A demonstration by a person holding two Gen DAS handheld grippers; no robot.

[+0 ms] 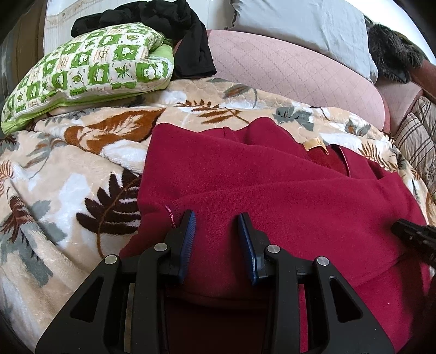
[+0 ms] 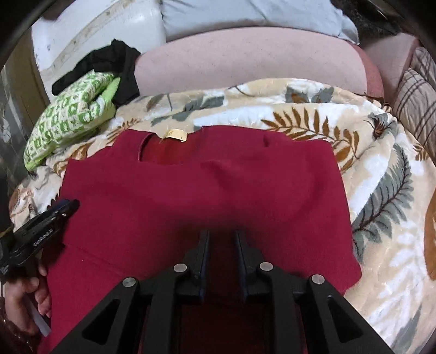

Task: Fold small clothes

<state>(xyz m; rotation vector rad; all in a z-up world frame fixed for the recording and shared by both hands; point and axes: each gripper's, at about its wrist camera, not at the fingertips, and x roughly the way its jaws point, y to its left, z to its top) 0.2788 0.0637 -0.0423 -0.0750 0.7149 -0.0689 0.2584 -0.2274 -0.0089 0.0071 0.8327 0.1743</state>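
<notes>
On top of the leafy blanket (image 1: 68, 168) lies the red top (image 1: 272, 190), spread flat so it can be folded — the left gripper (image 1: 216, 223) and right gripper (image 2: 222, 239) hover over its near edge, jaws apart, gripping nothing.

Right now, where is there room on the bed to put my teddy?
Free: the leafy blanket right of the red top, and between its left edge and the green pillow. Crowded: both tongs, left and right, over the top; black clothes behind the pillow.
</notes>
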